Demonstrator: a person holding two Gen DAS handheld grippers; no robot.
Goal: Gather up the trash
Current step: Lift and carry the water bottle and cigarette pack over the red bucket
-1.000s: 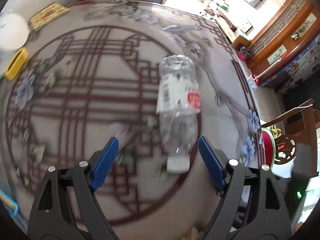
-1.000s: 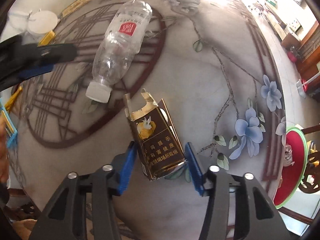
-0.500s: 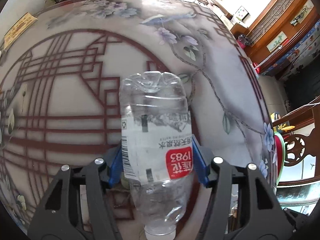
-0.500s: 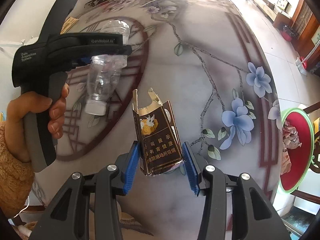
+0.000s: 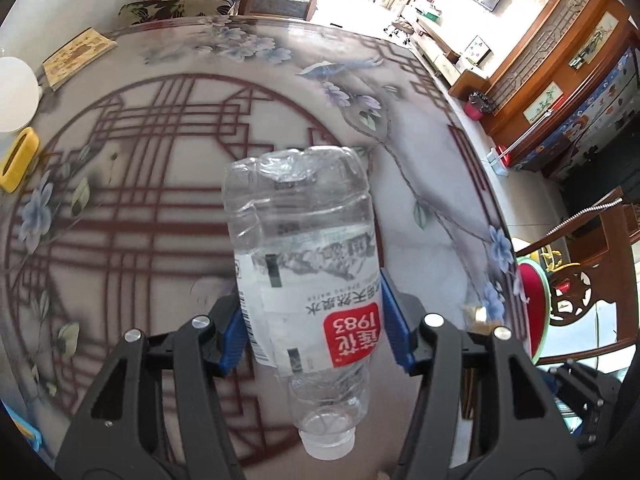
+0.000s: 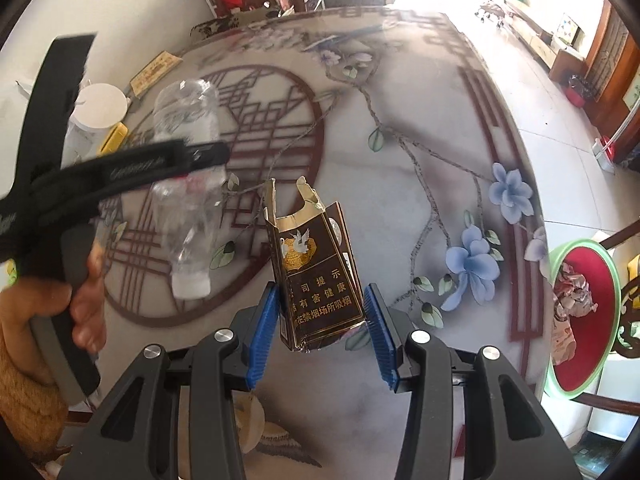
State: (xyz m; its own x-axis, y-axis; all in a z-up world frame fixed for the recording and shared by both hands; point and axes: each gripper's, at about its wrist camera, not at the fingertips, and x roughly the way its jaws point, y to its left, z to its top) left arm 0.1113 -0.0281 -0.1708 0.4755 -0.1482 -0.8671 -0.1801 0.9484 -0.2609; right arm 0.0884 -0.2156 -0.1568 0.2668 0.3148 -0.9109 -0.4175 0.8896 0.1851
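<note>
My left gripper (image 5: 314,320) is shut on a clear empty plastic bottle (image 5: 304,256) with a white and red label. It holds the bottle above the patterned table (image 5: 132,184), white cap toward the camera. The bottle (image 6: 188,184) and the left gripper also show at the left of the right wrist view. My right gripper (image 6: 320,320) is shut on a torn dark brown cigarette pack (image 6: 312,268) and holds it upright above the table (image 6: 420,120).
A green-rimmed red bin (image 6: 580,312) with crumpled trash stands on the floor past the table's right edge; it also shows in the left wrist view (image 5: 530,304). A white lid (image 6: 100,106), a yellow object (image 5: 18,158) and a flat gold box (image 5: 78,56) lie at the table's far left.
My left gripper closed on the bottle and lifted it off the table. My right gripper lifted the cigarette pack higher.
</note>
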